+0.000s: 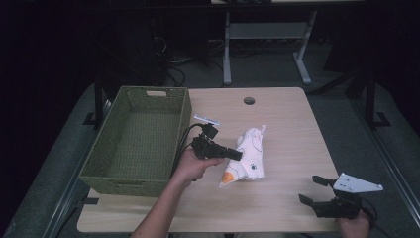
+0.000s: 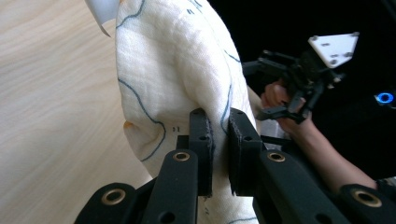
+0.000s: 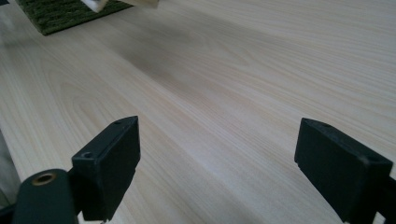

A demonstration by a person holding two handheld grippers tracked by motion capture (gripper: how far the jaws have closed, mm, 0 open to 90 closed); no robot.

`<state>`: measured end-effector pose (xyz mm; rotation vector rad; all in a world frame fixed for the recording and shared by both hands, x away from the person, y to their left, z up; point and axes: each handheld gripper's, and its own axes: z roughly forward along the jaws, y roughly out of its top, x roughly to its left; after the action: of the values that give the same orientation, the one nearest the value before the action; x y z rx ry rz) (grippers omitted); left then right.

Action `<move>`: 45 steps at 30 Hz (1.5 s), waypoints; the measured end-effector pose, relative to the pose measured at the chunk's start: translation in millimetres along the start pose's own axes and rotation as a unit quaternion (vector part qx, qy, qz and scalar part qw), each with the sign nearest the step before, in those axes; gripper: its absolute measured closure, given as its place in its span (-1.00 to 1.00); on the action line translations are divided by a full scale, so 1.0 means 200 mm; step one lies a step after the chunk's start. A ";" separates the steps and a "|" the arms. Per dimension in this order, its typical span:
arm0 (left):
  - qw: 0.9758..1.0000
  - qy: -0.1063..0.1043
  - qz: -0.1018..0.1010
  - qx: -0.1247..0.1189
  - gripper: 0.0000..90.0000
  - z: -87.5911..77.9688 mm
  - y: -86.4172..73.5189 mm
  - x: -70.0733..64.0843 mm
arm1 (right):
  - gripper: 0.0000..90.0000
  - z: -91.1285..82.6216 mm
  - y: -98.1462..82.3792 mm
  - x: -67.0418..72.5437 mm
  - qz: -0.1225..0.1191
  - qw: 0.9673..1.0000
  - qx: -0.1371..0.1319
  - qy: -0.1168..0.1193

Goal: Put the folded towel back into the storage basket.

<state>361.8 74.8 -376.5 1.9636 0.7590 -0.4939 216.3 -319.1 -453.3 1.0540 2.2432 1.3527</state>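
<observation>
A white cloth (image 1: pixel 250 157) printed with thin blue lines and an orange patch lies bunched near the middle of the wooden table. My left gripper (image 1: pixel 236 154) is shut on a fold of it; in the left gripper view the cloth (image 2: pixel 173 79) is pinched between the two black pads (image 2: pixel 201 140). My right gripper (image 1: pixel 312 190) rests near the table's front right corner, its jaws standing wide apart over bare wood (image 3: pixel 219 154) with nothing between them. It also appears farther off as the other hand's gripper (image 2: pixel 273 86) in the left gripper view.
A green woven basket (image 1: pixel 99 168) stands at the left side of the table, nothing inside it that I can see. A round cable hole (image 1: pixel 249 100) sits near the far edge. Bare tabletop (image 1: pixel 292 144) lies between cloth and right gripper.
</observation>
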 end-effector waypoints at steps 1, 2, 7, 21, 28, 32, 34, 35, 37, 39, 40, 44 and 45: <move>1.000 0.000 -0.001 -0.001 0.85 0.00 0.00 0.00 | -0.70 0.00 0.00 0.00 0.001 1.000 0.000 0.000; 1.000 -0.002 -0.002 -0.001 0.85 -0.01 0.00 0.00 | -0.70 0.00 0.00 0.00 0.001 1.000 0.001 -0.001; 1.000 0.000 -0.003 -0.006 0.85 -0.04 -0.01 0.00 | -0.70 0.00 0.00 0.00 -0.002 1.000 0.002 0.001; 1.000 -0.012 -0.016 -0.019 0.84 -0.13 -0.01 -0.03 | -0.70 0.02 0.01 0.00 -0.007 1.000 0.008 0.000; 0.999 -0.003 -0.017 -0.028 0.84 -0.20 -0.02 -0.03 | -0.70 0.03 0.01 0.00 -0.010 1.000 0.010 0.000; 0.999 -0.001 -0.020 -0.041 0.84 -0.25 -0.01 -0.03 | -0.70 0.03 0.01 0.00 -0.010 1.000 0.010 0.001; 0.999 0.004 -0.019 -0.045 0.84 -0.29 0.00 -0.04 | -0.70 0.03 0.01 0.00 -0.010 1.000 0.009 0.001; 0.999 0.004 -0.019 -0.045 0.84 -0.29 0.00 -0.04 | -0.70 0.03 0.01 0.00 -0.010 1.000 0.009 0.001; 0.999 0.010 -0.022 -0.049 0.84 -0.32 0.01 -0.04 | -0.70 0.03 0.01 0.00 -0.011 1.000 0.009 0.001; 0.998 0.016 -0.027 -0.052 0.83 -0.35 0.01 -0.03 | -0.70 0.03 0.01 0.00 -0.010 1.000 0.009 0.000; 0.998 0.019 -0.029 -0.056 0.83 -0.37 0.01 -0.03 | -0.70 0.03 0.01 0.00 -0.009 1.000 0.009 0.000; 0.997 0.023 -0.028 -0.064 0.83 -0.42 0.01 -0.03 | -0.70 0.03 0.01 0.00 -0.012 1.000 0.010 -0.001; 0.997 0.023 -0.031 -0.065 0.83 -0.44 0.01 -0.02 | -0.70 0.03 0.01 0.00 -0.012 1.000 0.010 -0.001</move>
<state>363.0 149.5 -330.4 1.8396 0.8636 -0.4260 220.4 -315.5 -455.3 1.0316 2.2642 1.3227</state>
